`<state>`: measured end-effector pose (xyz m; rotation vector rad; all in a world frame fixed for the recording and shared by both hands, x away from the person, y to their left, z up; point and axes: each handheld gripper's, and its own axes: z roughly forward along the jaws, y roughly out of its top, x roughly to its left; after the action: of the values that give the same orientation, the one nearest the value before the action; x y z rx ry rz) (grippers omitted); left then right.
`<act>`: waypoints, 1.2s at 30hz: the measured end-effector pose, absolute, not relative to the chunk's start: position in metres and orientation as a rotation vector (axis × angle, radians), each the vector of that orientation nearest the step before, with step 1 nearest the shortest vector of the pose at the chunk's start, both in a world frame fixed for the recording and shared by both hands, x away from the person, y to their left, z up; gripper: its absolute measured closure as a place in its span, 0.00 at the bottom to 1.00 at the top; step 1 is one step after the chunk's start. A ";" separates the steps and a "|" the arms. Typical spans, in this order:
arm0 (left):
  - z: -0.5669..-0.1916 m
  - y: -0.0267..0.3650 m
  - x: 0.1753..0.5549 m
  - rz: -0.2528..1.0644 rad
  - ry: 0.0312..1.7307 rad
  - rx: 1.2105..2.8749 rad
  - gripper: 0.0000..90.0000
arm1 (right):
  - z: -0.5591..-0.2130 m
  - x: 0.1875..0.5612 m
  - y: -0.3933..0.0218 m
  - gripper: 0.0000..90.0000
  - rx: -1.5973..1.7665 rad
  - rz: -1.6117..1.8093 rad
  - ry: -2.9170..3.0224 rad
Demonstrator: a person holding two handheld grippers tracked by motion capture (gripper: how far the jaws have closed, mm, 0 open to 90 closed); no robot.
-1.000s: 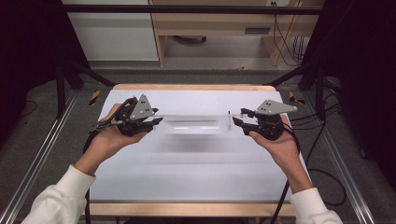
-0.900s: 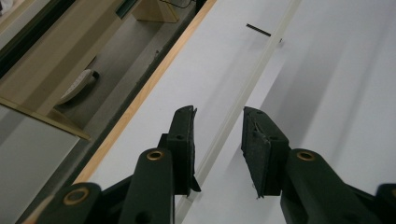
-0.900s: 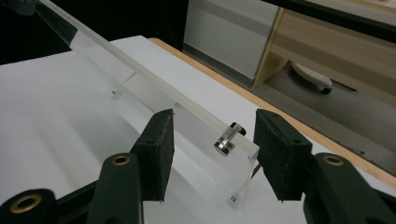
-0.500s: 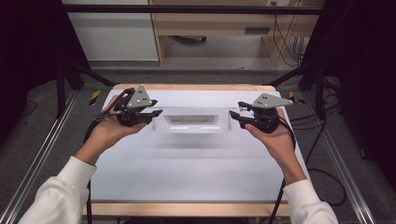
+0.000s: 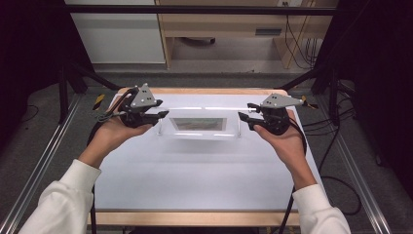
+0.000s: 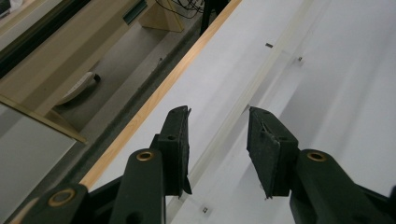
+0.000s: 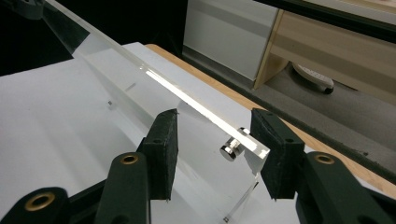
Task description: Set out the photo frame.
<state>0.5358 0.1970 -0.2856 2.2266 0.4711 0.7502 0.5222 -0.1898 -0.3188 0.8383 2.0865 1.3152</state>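
Note:
A clear acrylic panel (image 5: 199, 124) stands on the white table (image 5: 195, 180) between my two grippers. My left gripper (image 5: 163, 116) is at the panel's left end, open. In the left gripper view the jaws (image 6: 218, 119) stand apart either side of the panel's thin edge (image 6: 261, 74). At the panel's right end is my right gripper (image 5: 242, 118), also open. In the right gripper view its jaws (image 7: 215, 121) straddle the panel's corner (image 7: 140, 70), where a small metal stud (image 7: 229, 150) sits. Neither pair of pads touches the acrylic.
The table's wooden far edge (image 5: 204, 91) lies just behind the panel. Black frame posts (image 5: 63, 83) stand at both back corners and cables (image 5: 336, 131) hang off the right side. A yellow-and-black tool (image 5: 99, 101) lies at the back left.
Both hands have moved toward the far side of the table. The panel between them now shows a darker reflection in its middle and looks more upright.

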 end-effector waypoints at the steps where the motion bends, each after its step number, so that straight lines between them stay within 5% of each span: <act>1: -0.285 0.198 0.537 0.734 0.484 2.217 0.65 | -0.319 0.524 -0.190 0.58 0.844 1.316 2.083; 8: -0.282 0.199 0.539 0.780 0.544 2.137 0.61 | -0.317 0.531 -0.190 0.59 0.863 1.315 2.077; 9: -0.268 0.208 0.548 0.974 0.346 2.174 0.55 | -0.316 0.532 -0.190 0.59 0.865 1.312 2.076; 10: -0.263 0.212 0.549 0.951 0.278 2.176 0.51 | -0.316 0.533 -0.190 0.59 0.869 1.311 2.076; 17: -0.261 0.243 0.518 0.978 0.393 2.021 0.30 | -0.314 0.541 -0.189 0.58 0.896 1.315 2.058; 24: -0.308 0.272 0.488 0.928 0.496 2.058 0.15 | -0.313 0.553 -0.186 0.56 0.942 1.317 2.026; 36: -0.400 0.302 0.491 0.826 0.516 2.217 0.11 | -0.309 0.580 -0.185 0.54 1.021 1.332 2.009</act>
<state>0.4913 0.3017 -0.4000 2.2170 0.5158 0.8256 0.5805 -0.1847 -0.3092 1.0212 2.0091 1.3315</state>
